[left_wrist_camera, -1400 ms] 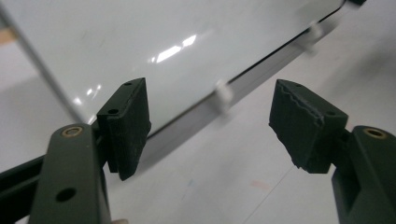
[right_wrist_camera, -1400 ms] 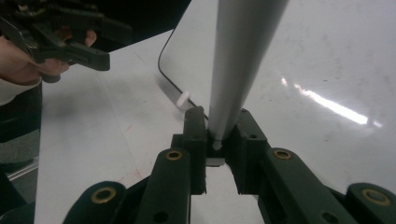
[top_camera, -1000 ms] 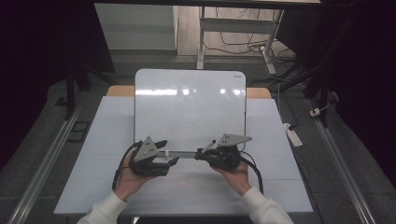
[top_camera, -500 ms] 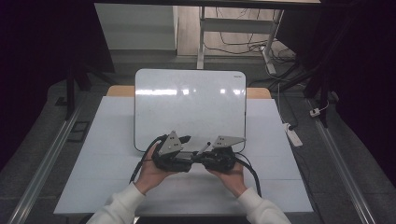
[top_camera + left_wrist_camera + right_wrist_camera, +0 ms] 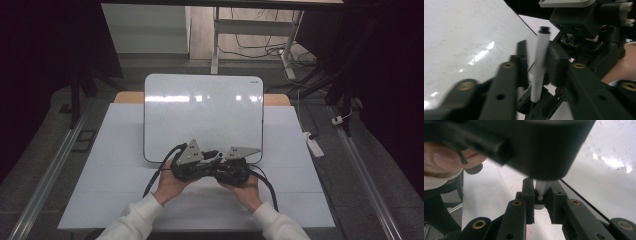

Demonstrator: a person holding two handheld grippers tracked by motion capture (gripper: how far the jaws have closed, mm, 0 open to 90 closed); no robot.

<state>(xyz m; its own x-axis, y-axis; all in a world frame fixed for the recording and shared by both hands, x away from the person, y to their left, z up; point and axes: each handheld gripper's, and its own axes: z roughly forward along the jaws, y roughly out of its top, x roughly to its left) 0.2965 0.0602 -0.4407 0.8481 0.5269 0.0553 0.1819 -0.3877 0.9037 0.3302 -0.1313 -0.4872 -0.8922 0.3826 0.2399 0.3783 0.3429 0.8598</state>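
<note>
Both grippers meet nose to nose over the whiteboard's (image 5: 202, 115) near edge, with a white marker (image 5: 539, 67) running lengthwise between them. The right gripper (image 5: 540, 202) is clamped on one end, while the left gripper's (image 5: 536, 67) jaws sit around the barrel, not quite closed on it I think. No containers anywhere.

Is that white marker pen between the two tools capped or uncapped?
Cannot tell. The white marker pen has a black end in the left gripper view; in the right gripper view its other end sits between the right gripper's fingers, blurred.
</note>
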